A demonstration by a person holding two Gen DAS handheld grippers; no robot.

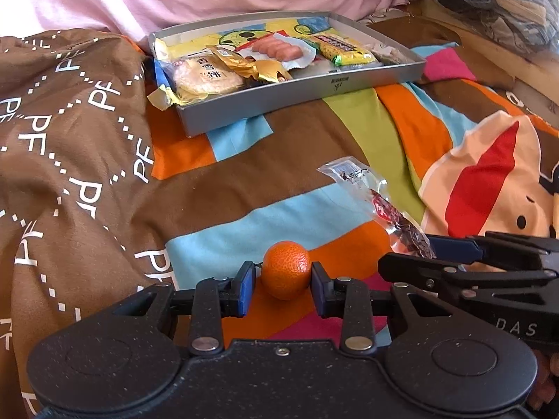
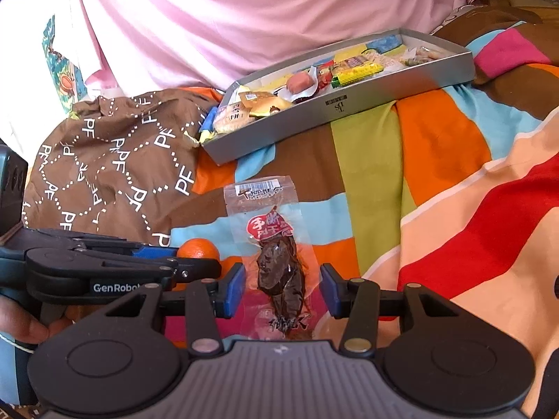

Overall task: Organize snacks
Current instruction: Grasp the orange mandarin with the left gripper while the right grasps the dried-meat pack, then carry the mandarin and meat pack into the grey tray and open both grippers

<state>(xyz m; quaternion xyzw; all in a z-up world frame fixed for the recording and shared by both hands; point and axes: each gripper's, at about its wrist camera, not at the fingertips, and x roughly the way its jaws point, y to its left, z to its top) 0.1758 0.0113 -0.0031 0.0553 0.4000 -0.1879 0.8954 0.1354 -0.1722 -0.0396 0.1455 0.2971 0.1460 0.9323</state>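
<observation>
- Left gripper [image 1: 283, 288] is bracketing the mandarin [image 1: 286, 269]: right blue pad is touching the peel, left pad is sitting just off it with a thin gap showing, so the jaws are standing spread, not clamped.
- Mandarin is resting on the striped bedspread [image 1: 244, 188], on an orange band, right at the near edge of the left wrist view.
- Right gripper [image 2: 283, 288] is straddling the clear jerky packet [image 2: 276, 255]; both blue pads are standing clear of the plastic, jaws wide apart.
- Jerky packet is lying flat on the bedspread, barcode end pointing away toward the tray, dark meat end sitting between the fingers.
- Mandarin and packet are lying just beside each other; in the right wrist view the mandarin [image 2: 197, 248] is peeking out behind the left gripper's finger.
- Grey tray [image 1: 314, 87] is sitting further back on the bedspread, well apart from both items.
- Tray is holding wrapped snacks: round rice cracker pack [image 1: 204, 78], gold foil packet [image 1: 251, 66], pink sausage pack [image 1: 276, 50], yellow-green bar [image 1: 344, 49].
- Brown "PF" print fabric [image 1: 70, 139] is bunching up on the left, touching the tray's corner.
- Pink sheet [image 2: 244, 17] is filling the background behind the tray.
- Person's hand [image 2: 24, 321] is gripping the left tool's handle at the lower left of the right wrist view.
</observation>
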